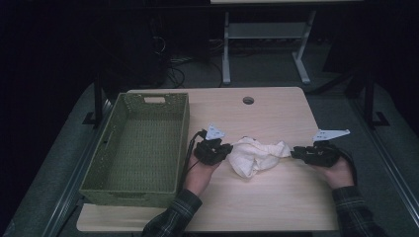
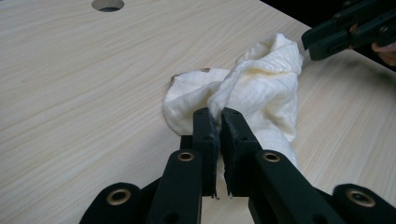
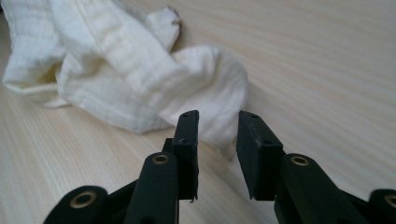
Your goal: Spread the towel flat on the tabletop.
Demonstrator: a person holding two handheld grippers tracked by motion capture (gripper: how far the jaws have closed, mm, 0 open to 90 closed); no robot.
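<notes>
Dim room, dark floor, second white-legged table at back. Light wood desk (image 1: 276,197) in foreground, round cable hole (image 1: 248,100) near far edge.

Left to right:

- Green woven basket (image 1: 94,163), rectangular, handle slot in far wall, standing on left part of desk.
- Left hand-held gripper (image 1: 223,150), just right of basket, in hand with plaid sleeve (image 1: 170,219); jaws pressed together on a fold at left edge of cloth, fabric pinched between the pads (image 2: 208,128) as seen in left gripper view.
- White cloth (image 1: 257,155), crumpled in a loose heap at middle of desk, lying on the wood between both grippers; small brown mark (image 2: 204,70) at one edge.
- Right hand-held gripper (image 1: 295,152), at right end of cloth, in other hand; jaws apart with a clear gap, nothing between them, tips just short of nearest fold in right gripper view.
</notes>
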